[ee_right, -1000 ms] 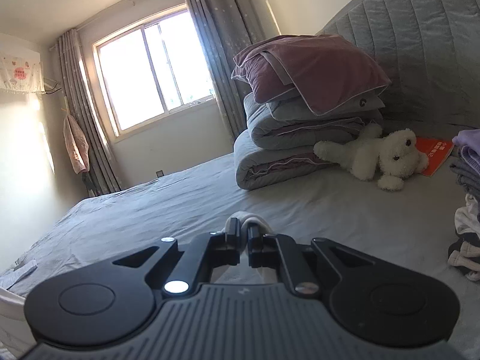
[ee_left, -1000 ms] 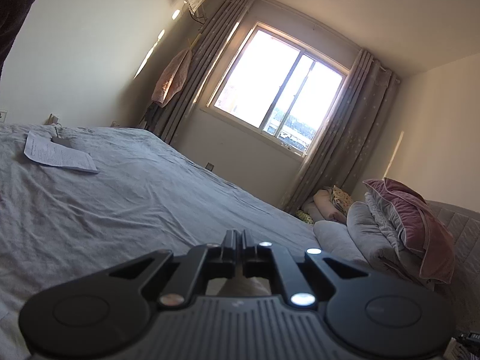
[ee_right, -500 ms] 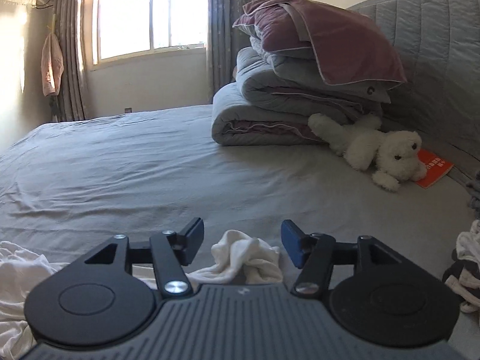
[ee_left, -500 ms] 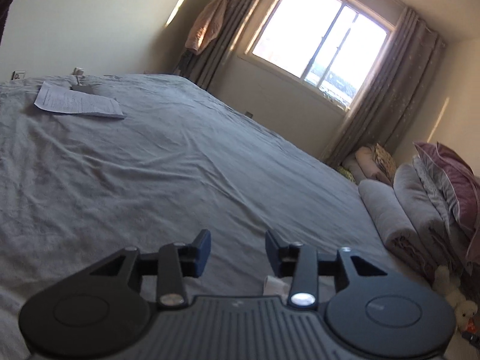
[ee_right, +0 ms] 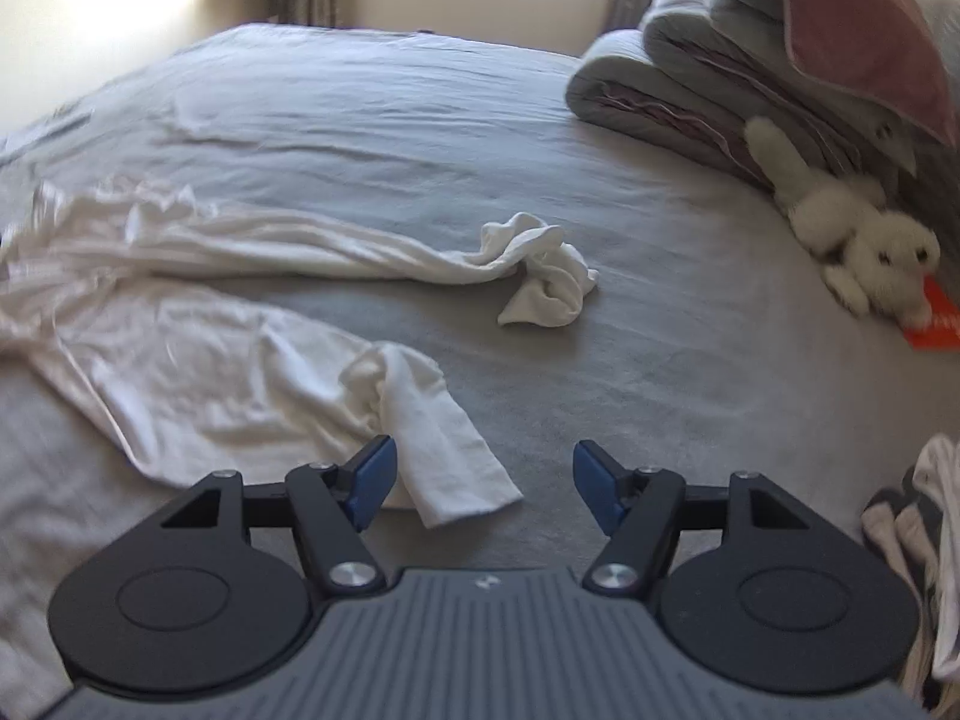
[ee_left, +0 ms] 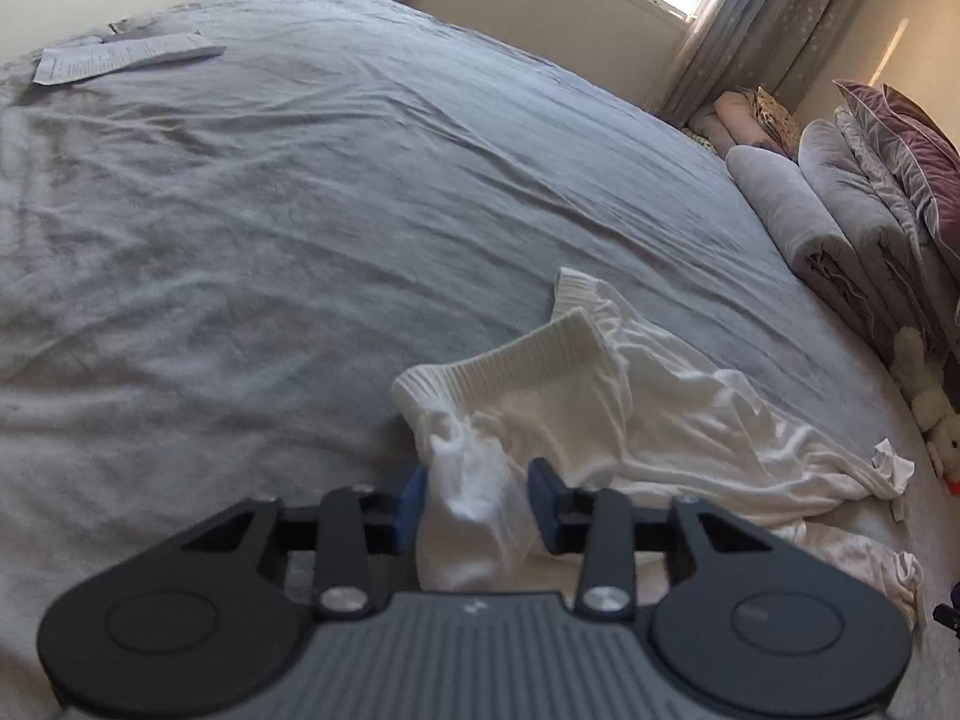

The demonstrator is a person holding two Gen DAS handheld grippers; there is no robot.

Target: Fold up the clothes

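A crumpled white garment (ee_left: 630, 420) with ribbed cuffs lies spread on the grey bed (ee_left: 270, 210). My left gripper (ee_left: 478, 498) hangs low over its near end, jaws closing, with a bunched fold of the white fabric standing between the blue pads (ee_left: 413, 501); I see no firm squeeze. In the right wrist view the same garment (ee_right: 198, 360) stretches off to the left, one knotted end (ee_right: 543, 276) farther out. My right gripper (ee_right: 483, 483) is open and still widening above a flat cuff end (ee_right: 450, 468) that lies nearer its left finger.
Folded quilts (ee_right: 720, 72) and a white plush toy (ee_right: 858, 252) with a red booklet (ee_right: 936, 324) line the headboard side. A heap of other clothes (ee_right: 924, 540) sits at the right edge. A sheet of paper (ee_left: 120, 57) lies at the far left of the bed.
Both grippers dropped and tipped down from the window toward the bed. Both were shut with white fabric showing just beyond their fingertips, then opened; the garment now lies on the sheet. The left jaws have narrowed around a fold.
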